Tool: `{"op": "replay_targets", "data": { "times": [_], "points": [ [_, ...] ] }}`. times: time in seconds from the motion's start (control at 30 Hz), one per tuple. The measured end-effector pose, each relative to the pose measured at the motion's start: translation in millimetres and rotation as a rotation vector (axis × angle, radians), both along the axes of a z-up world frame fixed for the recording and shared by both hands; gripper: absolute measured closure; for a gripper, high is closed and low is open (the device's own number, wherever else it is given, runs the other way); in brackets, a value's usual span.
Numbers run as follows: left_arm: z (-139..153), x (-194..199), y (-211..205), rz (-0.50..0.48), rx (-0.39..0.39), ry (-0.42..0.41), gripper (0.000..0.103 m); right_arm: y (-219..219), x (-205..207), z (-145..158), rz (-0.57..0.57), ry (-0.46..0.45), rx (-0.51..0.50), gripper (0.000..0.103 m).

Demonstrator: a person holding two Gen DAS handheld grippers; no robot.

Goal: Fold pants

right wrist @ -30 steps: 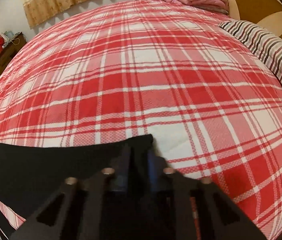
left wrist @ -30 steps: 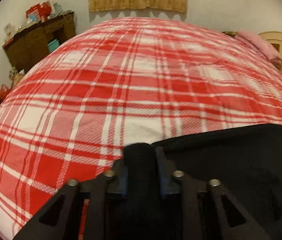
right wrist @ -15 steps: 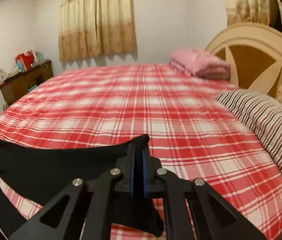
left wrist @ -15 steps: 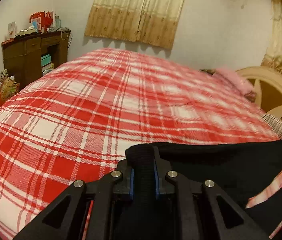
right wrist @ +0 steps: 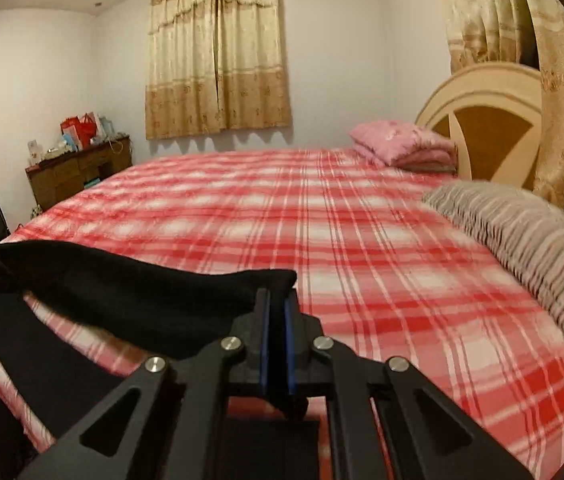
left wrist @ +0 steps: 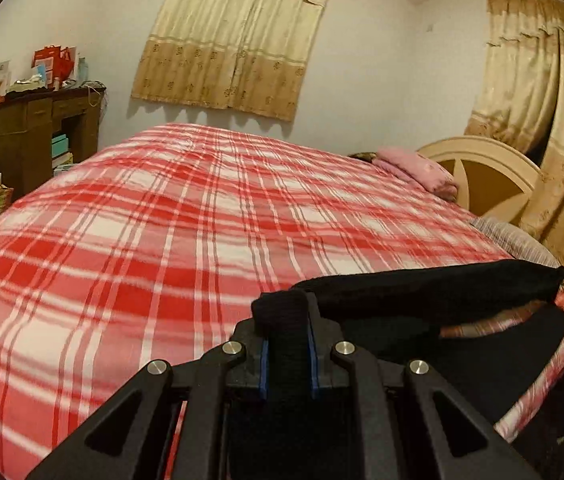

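Left tongs (left wrist: 286,354) clamped on black pants (left wrist: 433,292); right tongs (right wrist: 276,354) clamped on other corner, fabric stretched between, raised over plaid bed (right wrist: 321,220).

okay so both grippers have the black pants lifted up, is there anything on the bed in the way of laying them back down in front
Nothing visible blocks it. The black pants hang between the left gripper and right gripper, and the plaid bedspread ahead is bare. The striped pillow and pink blanket sit off by the headboard.
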State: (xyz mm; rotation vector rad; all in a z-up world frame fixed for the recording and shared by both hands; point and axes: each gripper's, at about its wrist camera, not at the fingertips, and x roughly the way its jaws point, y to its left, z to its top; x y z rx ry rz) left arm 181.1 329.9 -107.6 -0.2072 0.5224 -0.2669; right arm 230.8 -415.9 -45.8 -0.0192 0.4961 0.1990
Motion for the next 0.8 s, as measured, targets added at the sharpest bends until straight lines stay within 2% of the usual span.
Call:
{"op": "replay_targets", "data": {
  "times": [0.2,0.37,0.43,0.47,0.5,0.57,0.6,0.63,0.7,0.73,0.77,0.8],
  "points": [
    [-11.9,-24.0,4.7,-0.017,0.022,0.012,0.086,-8.0,-22.7,-23.8,-0.014,0.070,-0.006,0.095],
    [-25.8,-40.3,0.7,-0.041,0.088,0.052,0.084,-20.4,-33.7,-42.7,-0.052,0.150,-0.031,0.096],
    [-30.5,-46.6,-3.7,-0.032,0.160,0.068,0.073,-25.2,-40.9,-47.3,-0.068,0.160,-0.027,0.096],
    [-32.2,-49.9,-4.3,-0.022,0.186,0.072,0.059,-26.7,-44.0,-48.6,-0.075,0.165,-0.028,0.096],
    [-33.1,-53.8,-3.6,0.003,0.219,0.075,0.041,-27.3,-46.5,-49.3,-0.080,0.170,-0.031,0.096],
    [-32.6,-62.4,-1.3,0.051,0.283,0.069,0.026,-27.9,-52.2,-50.6,-0.083,0.182,-0.035,0.096],
    [-31.8,-66.6,1.2,0.049,0.299,0.066,0.026,-27.2,-54.9,-50.4,-0.089,0.182,-0.038,0.095],
    [-31.9,-70.3,3.6,0.046,0.304,0.075,0.026,-25.5,-57.8,-48.0,-0.090,0.180,-0.035,0.092],
    [-34.3,-76.4,8.5,0.042,0.323,0.092,0.026,-18.7,-63.7,-44.0,-0.070,0.176,-0.010,0.069],
    [-35.4,-81.5,9.6,0.041,0.345,0.099,0.026,-13.8,-66.1,-40.7,-0.058,0.166,0.000,0.045],
    [-36.4,-84.7,10.0,0.041,0.357,0.103,0.026,-7.0,-68.1,-37.9,-0.041,0.158,0.008,0.038],
    [-37.7,-88.6,10.4,0.039,0.364,0.107,0.026,0.0,-69.5,-35.8,-0.024,0.152,0.014,0.038]
  ]
}}
